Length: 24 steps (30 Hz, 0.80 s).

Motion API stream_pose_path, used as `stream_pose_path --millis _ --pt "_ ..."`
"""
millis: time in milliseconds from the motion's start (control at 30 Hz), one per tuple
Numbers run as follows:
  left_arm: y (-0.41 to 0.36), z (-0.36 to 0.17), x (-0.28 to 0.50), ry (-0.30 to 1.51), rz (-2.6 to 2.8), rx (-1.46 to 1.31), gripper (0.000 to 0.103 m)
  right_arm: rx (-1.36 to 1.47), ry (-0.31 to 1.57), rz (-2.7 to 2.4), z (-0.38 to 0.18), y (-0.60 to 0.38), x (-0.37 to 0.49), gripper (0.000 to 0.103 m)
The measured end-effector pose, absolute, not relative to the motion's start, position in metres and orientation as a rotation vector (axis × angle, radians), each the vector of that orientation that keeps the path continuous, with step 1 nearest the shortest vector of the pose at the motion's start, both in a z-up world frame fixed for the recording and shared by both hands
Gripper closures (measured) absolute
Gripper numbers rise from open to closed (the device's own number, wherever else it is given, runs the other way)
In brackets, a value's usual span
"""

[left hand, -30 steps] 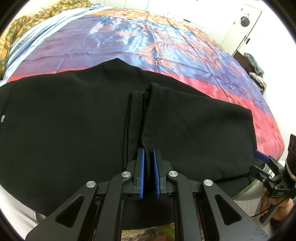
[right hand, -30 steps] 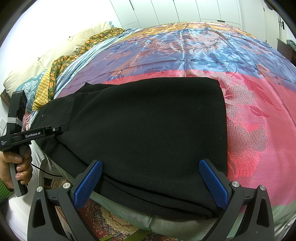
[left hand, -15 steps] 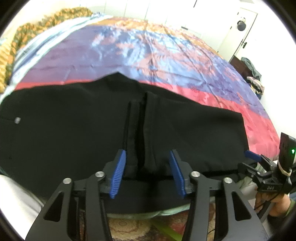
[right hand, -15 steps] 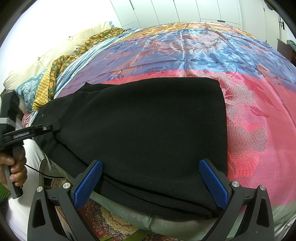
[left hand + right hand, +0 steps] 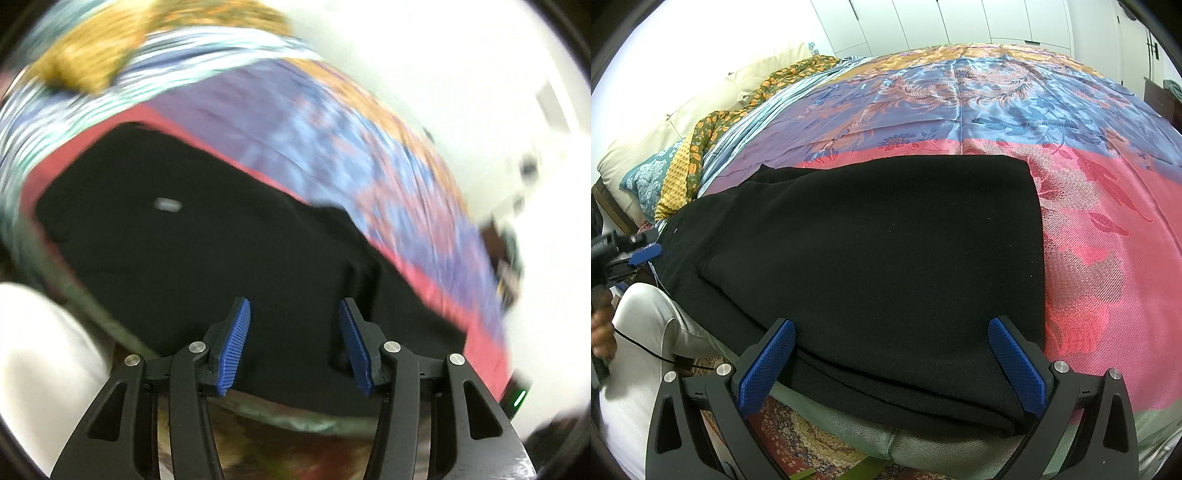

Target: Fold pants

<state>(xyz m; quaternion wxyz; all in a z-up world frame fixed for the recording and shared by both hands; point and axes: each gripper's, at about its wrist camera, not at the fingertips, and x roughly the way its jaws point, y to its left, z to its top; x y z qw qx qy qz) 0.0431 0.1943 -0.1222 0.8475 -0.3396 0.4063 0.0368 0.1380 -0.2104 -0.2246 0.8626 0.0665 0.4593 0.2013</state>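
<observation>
Black pants [image 5: 886,240] lie folded lengthwise on a colourful satin bedspread [image 5: 997,110], near its front edge. My right gripper [image 5: 891,325] is open wide just above the near edge of the pants, holding nothing. The left wrist view is blurred by motion: my left gripper [image 5: 295,347] is open over the near edge of the pants [image 5: 203,258], with no cloth pinched between its pads. A small pale button [image 5: 168,204] shows on the pants. In the right wrist view one blue pad [image 5: 646,254] of the left gripper sits at the far left, beside the waist end.
Pillows and a patterned yellow-green cloth [image 5: 701,133] lie at the left end of the bed. A person's white-clad leg [image 5: 639,332] and hand [image 5: 600,332] are at the left. A patterned rug [image 5: 812,443] lies below the bed edge. White cupboards stand behind.
My left gripper let go of the raised fold of the pants, opened, then swung left toward the waist end and rolled. The right gripper and the pants under it stayed still.
</observation>
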Motion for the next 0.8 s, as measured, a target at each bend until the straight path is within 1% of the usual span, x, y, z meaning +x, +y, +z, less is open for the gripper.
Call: stream_pose_path --millis 167,267,333,400,433,533,700,800 --pt "0.268 -0.135 0.012 0.731 0.174 -1.074 0.05 0.139 0.965 0.419 -0.224 -0.21 0.139 0.0" --pt "0.293 -0.139 0.005 0.69 0.198 -1.146 0.05 0.138 0.967 0.415 -0.224 -0.211 0.141 0.0" --pt "0.32 -0.136 -0.003 0.61 0.229 -1.216 0.05 0.134 0.969 0.414 -0.224 -0.211 0.143 0.0" --pt "0.348 -0.136 -0.012 0.517 0.243 -1.332 0.039 0.13 0.969 0.415 -0.223 -0.212 0.144 0.0" --pt "0.361 -0.138 -0.017 0.486 0.26 -1.384 0.038 0.129 0.969 0.415 -0.223 -0.212 0.144 0.0" --pt "0.376 -0.147 -0.023 0.514 0.321 -1.423 0.038 0.131 0.969 0.41 -0.224 -0.211 0.143 0.0" --pt "0.351 -0.169 -0.01 0.672 0.337 -1.35 0.037 0.129 0.966 0.399 -0.223 -0.212 0.145 0.0" --pt "0.343 -0.182 -0.007 0.697 0.374 -1.344 0.037 0.124 0.966 0.4 -0.223 -0.212 0.145 0.0"
